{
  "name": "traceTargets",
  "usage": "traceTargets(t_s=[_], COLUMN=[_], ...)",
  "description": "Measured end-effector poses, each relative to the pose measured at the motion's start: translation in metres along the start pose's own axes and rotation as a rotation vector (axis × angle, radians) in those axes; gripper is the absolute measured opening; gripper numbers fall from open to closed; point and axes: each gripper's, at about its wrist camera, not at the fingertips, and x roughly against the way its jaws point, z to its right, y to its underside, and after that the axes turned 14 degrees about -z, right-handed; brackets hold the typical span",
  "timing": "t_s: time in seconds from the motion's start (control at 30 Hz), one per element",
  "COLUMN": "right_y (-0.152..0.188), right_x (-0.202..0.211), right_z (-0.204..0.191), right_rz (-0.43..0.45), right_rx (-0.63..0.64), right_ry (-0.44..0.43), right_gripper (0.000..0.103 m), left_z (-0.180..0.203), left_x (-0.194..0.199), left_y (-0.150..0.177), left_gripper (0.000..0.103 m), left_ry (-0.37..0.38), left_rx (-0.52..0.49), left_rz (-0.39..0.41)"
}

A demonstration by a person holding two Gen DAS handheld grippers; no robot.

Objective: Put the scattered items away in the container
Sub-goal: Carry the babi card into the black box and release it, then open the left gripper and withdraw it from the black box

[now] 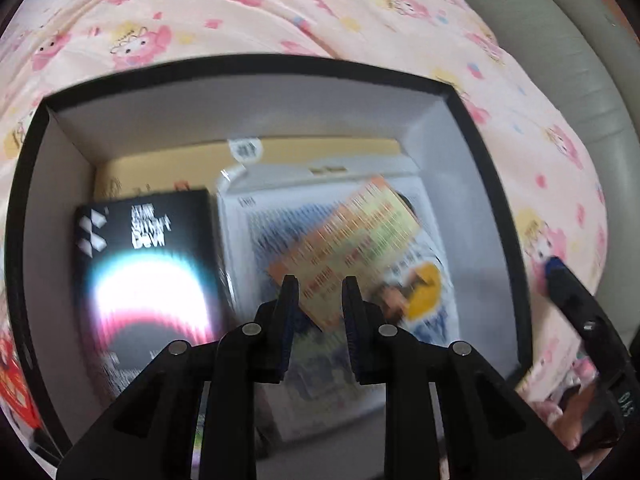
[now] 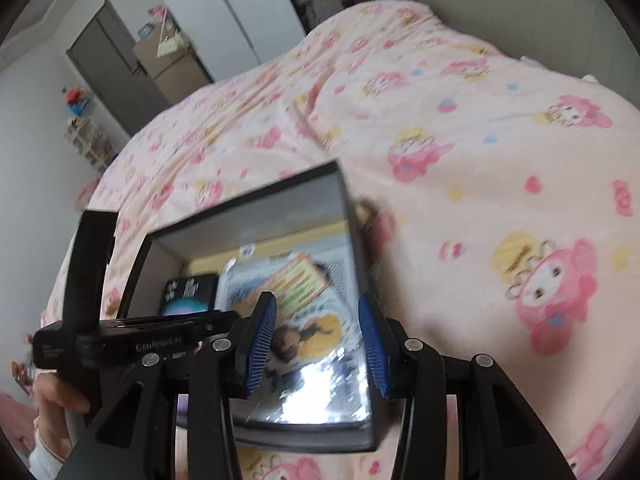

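The left tongs (image 1: 320, 292) hang over the black box (image 1: 256, 76), which sits on the bed (image 1: 224, 8) with the pink blanket. The tongs are a little open. The orange card (image 1: 352, 236) lies between the tips, but the picture is blurry, so I cannot tell if they pinch it or if it already lies loose in the box.

My guess is the card is being put in. To do it well, go down slowly, let the card lie flat on the big white packet (image 1: 436, 304), then open wide and lift straight up.

In the box, the dark box with the glowing ring (image 1: 152, 280) is at 9 o'clock. A yellow flat thing (image 1: 328, 150) lies at 12 o'clock, under the rest. The box walls stand tall all around, so moving sideways could bump them. Straight up is free.

The right tongs (image 2: 318, 344) are wide open and hold nothing. They hover at the near right side of the box, at about 4 o'clock. The blanket at 3 o'clock has lots of room.
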Motion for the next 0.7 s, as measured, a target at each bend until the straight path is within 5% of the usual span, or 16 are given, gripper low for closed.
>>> traceTargets(t_s=[0.1, 0.4, 0.53, 0.7], right_y=[-0.006, -0.011, -0.010, -0.014], right_x=[0.000, -0.010, -0.011, -0.019], right_z=[0.012, 0.031, 0.033, 0.033], right_rz=[0.001, -0.048, -0.046, -0.058], right_rx=[-0.038, -0.096, -0.105, -0.094], right_ry=[0.020, -0.031, -0.017, 0.066], right_gripper=[0.039, 0.039, 0.039, 0.040], left_z=[-0.001, 0.044, 0.048, 0.050], left_x=[-0.010, -0.025, -0.022, -0.031], left_y=[-0.011, -0.025, -0.033, -0.029], left_gripper=[0.022, 0.022, 0.022, 0.022], left_ry=[-0.075, 0.032, -0.107, -0.122], left_rx=[0.024, -0.103, -0.067, -0.100], left_rz=[-0.012, -0.109, -0.036, -0.059])
